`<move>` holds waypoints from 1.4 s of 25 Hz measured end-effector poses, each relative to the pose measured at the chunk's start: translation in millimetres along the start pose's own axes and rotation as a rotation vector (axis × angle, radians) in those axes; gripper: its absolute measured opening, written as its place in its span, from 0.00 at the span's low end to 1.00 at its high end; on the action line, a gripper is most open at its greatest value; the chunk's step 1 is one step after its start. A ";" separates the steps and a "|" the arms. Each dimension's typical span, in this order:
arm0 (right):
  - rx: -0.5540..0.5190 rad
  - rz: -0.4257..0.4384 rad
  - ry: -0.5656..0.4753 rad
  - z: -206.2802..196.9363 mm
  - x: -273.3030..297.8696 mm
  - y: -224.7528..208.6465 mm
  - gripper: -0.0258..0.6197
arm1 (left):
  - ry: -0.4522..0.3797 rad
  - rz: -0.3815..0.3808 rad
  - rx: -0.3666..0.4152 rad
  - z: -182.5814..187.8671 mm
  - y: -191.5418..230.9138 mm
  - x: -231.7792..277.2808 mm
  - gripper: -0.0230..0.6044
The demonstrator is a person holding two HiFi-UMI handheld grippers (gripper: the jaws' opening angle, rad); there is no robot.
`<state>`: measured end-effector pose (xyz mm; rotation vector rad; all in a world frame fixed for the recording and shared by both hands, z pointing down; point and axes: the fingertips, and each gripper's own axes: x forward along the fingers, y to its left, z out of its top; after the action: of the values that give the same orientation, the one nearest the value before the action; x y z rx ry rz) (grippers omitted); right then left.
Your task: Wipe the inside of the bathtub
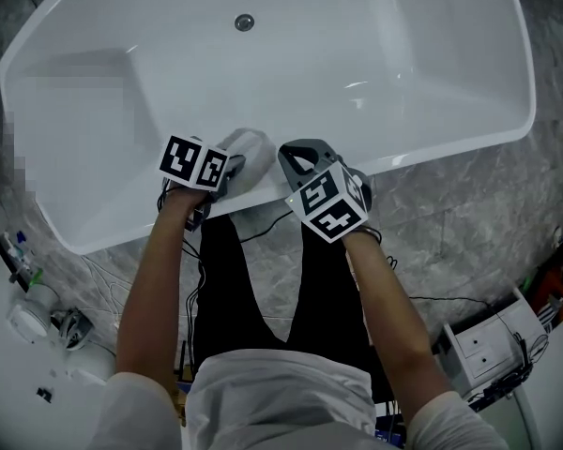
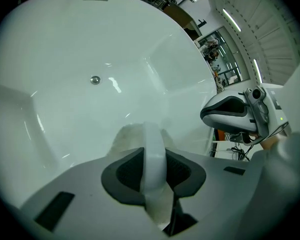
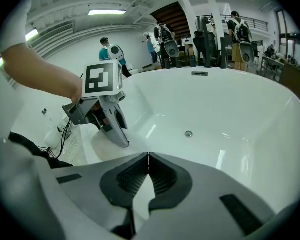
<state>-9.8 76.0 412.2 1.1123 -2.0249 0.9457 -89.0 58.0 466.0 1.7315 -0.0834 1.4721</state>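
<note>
Forearms (image 1: pixel 159 270) stretch to the bathtub's (image 1: pixel 432 82) near rim. Its own view shows the left gripper (image 2: pixel 155 159) clamped on a white cloth (image 2: pixel 135 134) at that rim. The right gripper's (image 3: pixel 148 160) jaws meet, empty; only its view shows people (image 3: pixel 110 51) beyond the tub.

The bathtub (image 1: pixel 385 64) lies wide open beyond its near rim (image 1: pixel 432 150).

Looked like an open lab hall: strip lights (image 3: pixel 106 12) above the bathtub (image 3: pixel 210 109), people (image 3: pixel 110 50) standing beyond it, drawer unit (image 1: pixel 480 341) beside it.
</note>
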 end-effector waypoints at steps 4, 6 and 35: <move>-0.006 -0.028 0.004 -9.3 -15.9 -24.9 0.07 | -0.007 0.002 0.042 18.1 -24.0 8.7 0.19; -0.005 -0.042 0.005 -15.4 -23.1 -37.2 0.07 | -0.009 0.000 0.063 27.1 -34.8 15.3 0.19; 0.066 -0.213 -0.033 -92.6 -148.5 -193.5 0.07 | -0.008 -0.206 0.346 157.3 -200.2 90.2 0.19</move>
<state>242.8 140.3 399.8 1.3567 -1.8676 0.8959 170.1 129.9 440.1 1.9523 0.3550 1.3855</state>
